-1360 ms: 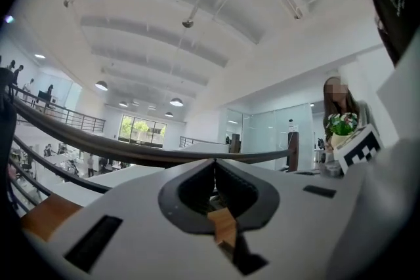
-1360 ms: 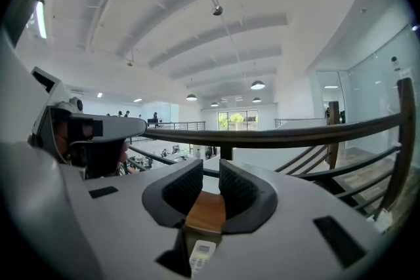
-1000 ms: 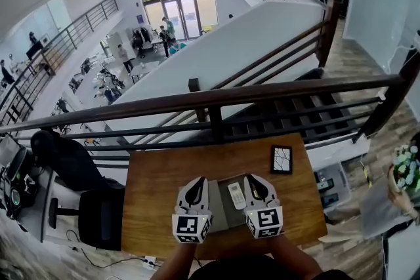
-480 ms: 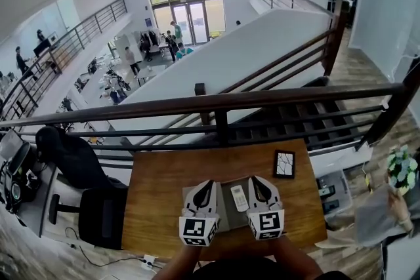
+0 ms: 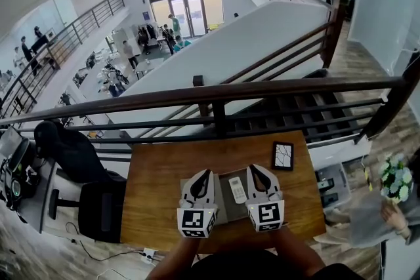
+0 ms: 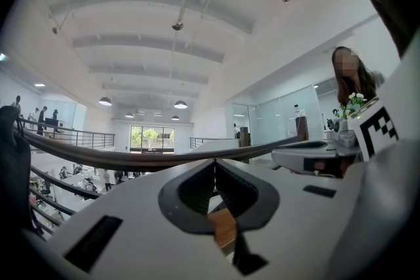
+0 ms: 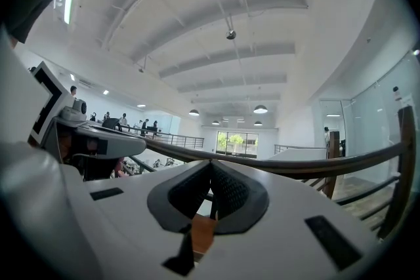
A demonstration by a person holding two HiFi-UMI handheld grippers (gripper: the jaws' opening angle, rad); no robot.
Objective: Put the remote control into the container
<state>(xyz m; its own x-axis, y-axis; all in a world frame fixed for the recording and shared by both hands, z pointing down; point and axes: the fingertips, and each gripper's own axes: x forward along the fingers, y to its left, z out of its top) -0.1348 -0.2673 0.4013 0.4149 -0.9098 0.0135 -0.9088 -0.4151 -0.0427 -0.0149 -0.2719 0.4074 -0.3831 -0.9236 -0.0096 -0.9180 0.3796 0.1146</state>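
Note:
A white remote control [image 5: 237, 189] lies on the grey container [image 5: 224, 205] in the middle of the wooden table [image 5: 157, 180]. My two grippers flank it, both pointing away from me. The left gripper [image 5: 205, 174] is just to the left of the remote, and the right gripper [image 5: 252, 170] is just to its right. In the left gripper view the left gripper [image 6: 214, 164] has its jaws meeting at the tips, with nothing between them. The right gripper [image 7: 210, 164] is likewise shut and empty. Neither gripper touches the remote.
A black-framed flat panel [image 5: 282, 155] lies on the table's far right corner. A dark railing [image 5: 216, 94] runs right behind the table, with a drop to a lower floor beyond. An office chair [image 5: 98, 206] stands left of the table.
The grippers and the remote keep their places on the table. Only the head view has shifted slightly.

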